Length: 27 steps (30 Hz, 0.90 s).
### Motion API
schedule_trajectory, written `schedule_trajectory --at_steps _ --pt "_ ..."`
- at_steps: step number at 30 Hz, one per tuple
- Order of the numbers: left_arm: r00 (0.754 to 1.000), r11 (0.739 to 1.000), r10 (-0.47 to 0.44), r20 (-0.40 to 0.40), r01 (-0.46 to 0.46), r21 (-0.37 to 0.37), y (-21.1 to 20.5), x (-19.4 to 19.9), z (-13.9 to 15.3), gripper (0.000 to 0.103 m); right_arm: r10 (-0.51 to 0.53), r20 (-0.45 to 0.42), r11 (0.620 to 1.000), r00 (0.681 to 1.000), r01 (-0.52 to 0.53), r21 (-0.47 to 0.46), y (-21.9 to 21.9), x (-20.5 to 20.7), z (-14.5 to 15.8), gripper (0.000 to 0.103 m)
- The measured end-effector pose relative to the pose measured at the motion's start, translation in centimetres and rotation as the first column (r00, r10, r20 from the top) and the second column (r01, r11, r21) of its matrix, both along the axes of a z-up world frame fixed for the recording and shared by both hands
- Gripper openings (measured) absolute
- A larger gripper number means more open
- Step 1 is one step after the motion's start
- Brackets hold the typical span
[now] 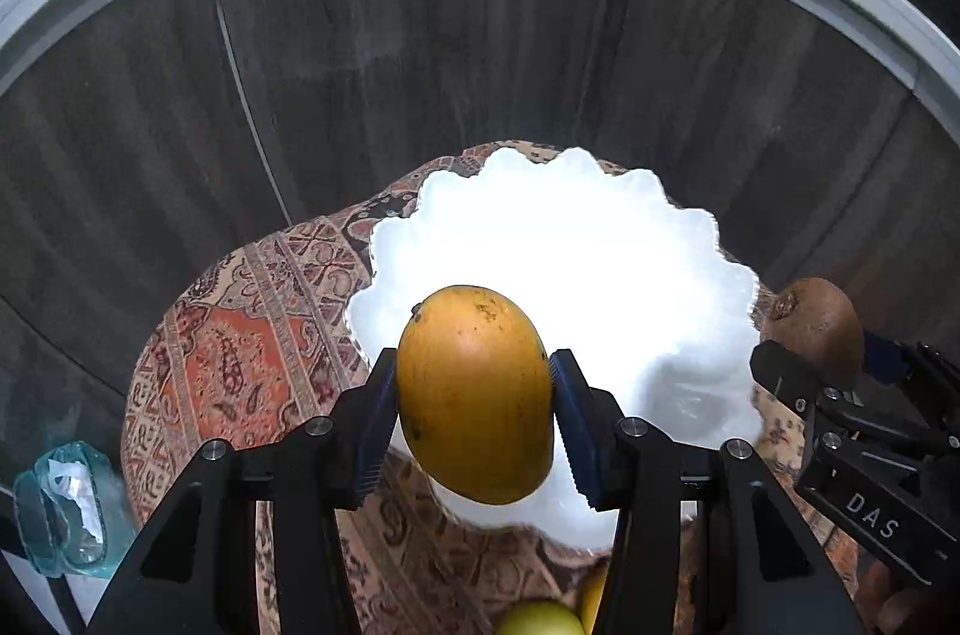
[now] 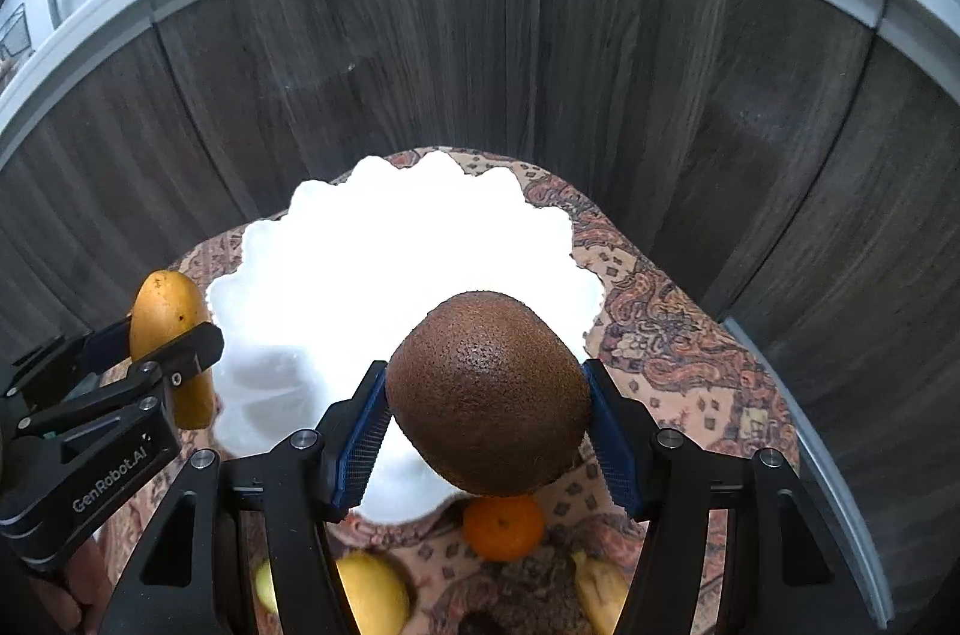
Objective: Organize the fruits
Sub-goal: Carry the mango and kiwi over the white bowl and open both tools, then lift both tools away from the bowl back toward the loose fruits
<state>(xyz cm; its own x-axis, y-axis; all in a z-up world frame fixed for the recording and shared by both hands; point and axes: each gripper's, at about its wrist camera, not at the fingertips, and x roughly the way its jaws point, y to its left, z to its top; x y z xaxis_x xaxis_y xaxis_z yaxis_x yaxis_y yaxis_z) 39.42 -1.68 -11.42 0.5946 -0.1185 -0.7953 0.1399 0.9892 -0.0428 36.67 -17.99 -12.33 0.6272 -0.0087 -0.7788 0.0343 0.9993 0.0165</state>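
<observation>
Two fruits up at once: left gripper clamped across mango middle, frame centre; right gripper clamped on kiwi. Both over white bowl. Mango probably smooth, heavyish, bruisable; kiwi fuzzy, light, soft.

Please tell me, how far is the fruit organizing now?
Done: nothing visible yet; the white bowl shows no fruit inside. In hand: the left gripper holds a mango, the right gripper a brown fruit, both over the bowl. Left: an orange and yellow fruits on the patterned cloth.
</observation>
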Motion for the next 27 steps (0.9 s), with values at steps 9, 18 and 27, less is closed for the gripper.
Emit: schedule_trajectory --at_steps 9,18,27 --pt "0.999 1.000 0.015 -0.030 -0.014 0.008 -0.2 2.7 -2.7 0.048 -0.021 -0.044 1.000 0.999 0.022 0.006 -0.5 3.0 -2.2 0.063" --pt "0.998 0.997 0.031 -0.045 -0.028 0.077 -0.3 3.3 -4.3 0.067 -0.014 -0.097 1.000 0.995 0.016 0.019 -0.8 4.3 -4.3 0.063" --pt "0.996 0.995 0.081 -0.037 -0.078 0.069 1.2 2.8 -3.5 0.089 -0.071 -0.004 0.993 0.997 0.070 -0.096 -0.1 3.7 -1.9 0.092"
